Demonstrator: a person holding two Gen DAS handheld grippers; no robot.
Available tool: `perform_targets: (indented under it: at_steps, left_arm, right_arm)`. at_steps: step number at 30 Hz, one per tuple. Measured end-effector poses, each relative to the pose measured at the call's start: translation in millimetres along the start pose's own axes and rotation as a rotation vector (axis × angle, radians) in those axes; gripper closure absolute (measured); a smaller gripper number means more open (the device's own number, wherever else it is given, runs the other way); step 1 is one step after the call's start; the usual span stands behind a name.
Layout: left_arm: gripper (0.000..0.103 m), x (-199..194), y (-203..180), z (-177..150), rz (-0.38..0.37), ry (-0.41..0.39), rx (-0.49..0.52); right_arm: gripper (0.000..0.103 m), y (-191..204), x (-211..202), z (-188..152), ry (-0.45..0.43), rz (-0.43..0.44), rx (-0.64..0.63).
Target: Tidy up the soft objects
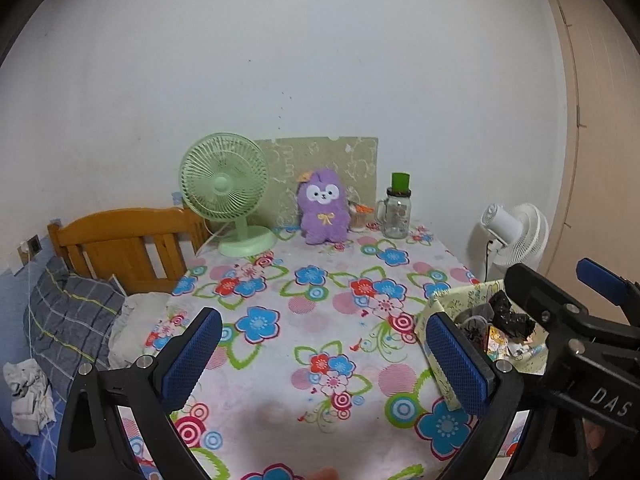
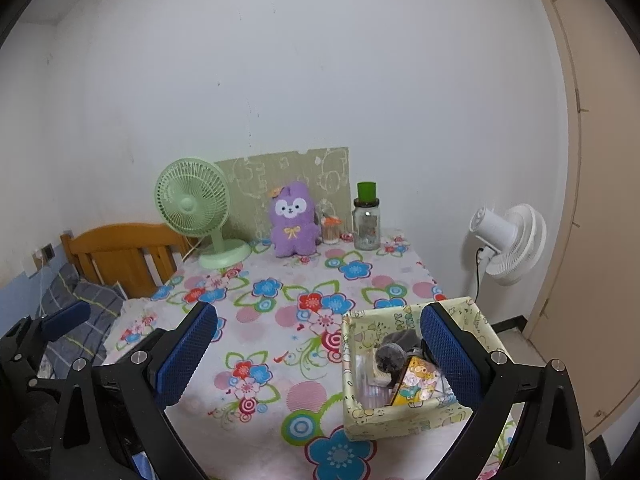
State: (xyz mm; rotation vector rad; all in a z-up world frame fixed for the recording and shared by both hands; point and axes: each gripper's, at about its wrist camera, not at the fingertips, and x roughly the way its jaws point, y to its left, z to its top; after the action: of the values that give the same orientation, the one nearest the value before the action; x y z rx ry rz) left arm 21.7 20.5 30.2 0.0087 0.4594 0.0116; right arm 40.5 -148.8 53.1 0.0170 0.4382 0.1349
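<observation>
A purple plush toy (image 1: 324, 211) (image 2: 291, 221) sits upright at the back of the flowered table (image 1: 280, 312) (image 2: 256, 320), against the wall. A yellow patterned fabric box (image 2: 416, 412) (image 1: 440, 300) stands at the table's front right, holding a dark fuzzy item (image 2: 394, 354) and small printed packets. My left gripper (image 1: 324, 356) hovers open over the table's front, far from the plush. My right gripper (image 2: 320, 352) is open too, its right finger (image 2: 452, 356) above the box. In the left wrist view the right gripper's body (image 1: 580, 328) shows at the right edge.
A green desk fan (image 1: 228, 192) (image 2: 196, 204) stands left of the plush; a glass jar with a green lid (image 1: 398, 210) (image 2: 367, 218) right of it. A white floor fan (image 1: 512, 236) (image 2: 508, 240) is beyond the table. A wooden bed (image 1: 120, 248) with pillows lies left.
</observation>
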Motion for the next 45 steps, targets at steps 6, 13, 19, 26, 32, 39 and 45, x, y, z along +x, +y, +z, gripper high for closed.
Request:
perform_targets:
  at_steps: [6,13,19,26,32,39,45]
  left_arm:
    - [0.000,-7.5,9.5,-0.5,0.006,-0.021,-0.026]
    - [0.000,-8.7,10.5,-1.5,0.010,-0.020,-0.031]
    - [0.000,-8.4,9.9,-0.8,0.004,-0.023,-0.030]
    - [0.000,-7.8,10.5,-0.7,0.005,-0.022,-0.035]
    - [0.000,-7.0,11.3,-0.7,0.006,-0.021,-0.038]
    - [0.000,-5.0,11.8,-1.0,0.012,-0.017,-0.043]
    - [0.000,-5.2,11.9,-0.8,0.011,-0.017,-0.042]
  right_arm:
    - [0.000,1.3,-7.3,1.0,-0.019,-0.011,0.009]
    - [0.000,1.5,-9.4,0.2,-0.021,-0.011,0.009]
    - [0.000,1.9,-11.6,0.3,-0.026,-0.022,0.005]
    - [0.000,-0.8,-10.4,1.9,-0.020,-0.027,0.012]
    - [0.000,-1.6,-8.6,2.3,-0.017,-0.033,0.013]
    - [0.000,-3.3,-6.7,2.6,-0.012,-0.038,0.015]
    - [0.000,-3.7,-6.8,2.1,-0.012,-0.038,0.015]
